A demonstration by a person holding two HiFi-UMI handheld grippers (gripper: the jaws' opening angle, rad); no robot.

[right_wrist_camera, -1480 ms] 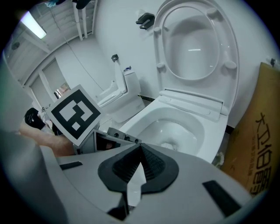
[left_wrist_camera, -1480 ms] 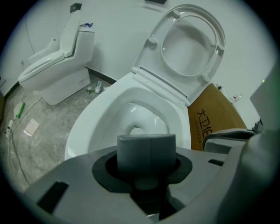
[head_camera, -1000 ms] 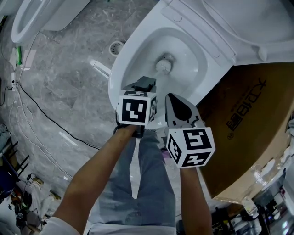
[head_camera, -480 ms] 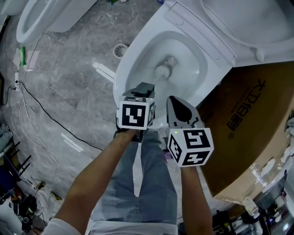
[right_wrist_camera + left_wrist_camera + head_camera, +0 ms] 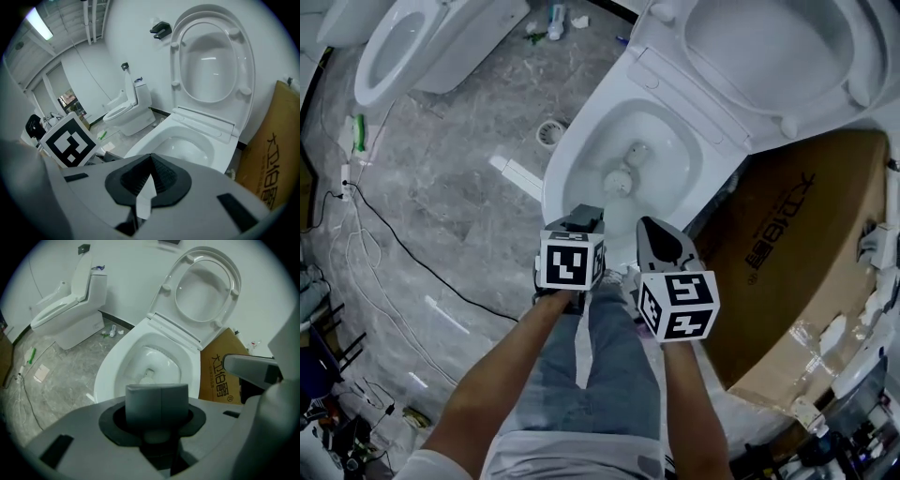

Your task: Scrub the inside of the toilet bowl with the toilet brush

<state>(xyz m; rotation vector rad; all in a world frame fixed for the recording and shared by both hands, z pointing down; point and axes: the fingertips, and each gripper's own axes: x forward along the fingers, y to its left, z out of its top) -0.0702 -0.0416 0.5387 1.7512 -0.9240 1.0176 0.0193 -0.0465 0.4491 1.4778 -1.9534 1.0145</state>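
Note:
The white toilet bowl [image 5: 567, 159] stands open, its seat and lid [image 5: 769, 47] raised. The toilet brush head [image 5: 619, 182] sits low inside the bowl, on the near side of the drain hole. My left gripper [image 5: 587, 221] hangs over the bowl's front rim, shut on the brush handle. In the left gripper view the shut jaws [image 5: 157, 401] point down at the brush head [image 5: 147, 376]. My right gripper [image 5: 661, 228] is beside it to the right, shut with nothing in it. The right gripper [image 5: 150, 176] faces the bowl [image 5: 187, 129].
A brown cardboard box [image 5: 797, 244] stands close against the toilet's right side. A second toilet [image 5: 403, 42] is at the far left. A floor drain [image 5: 551, 133] and cables [image 5: 384, 234] lie on the grey marble floor. The person's legs are below the grippers.
The brush head has come back from the drain hole toward the near side of the bowl. Both grippers stay side by side over the front rim.

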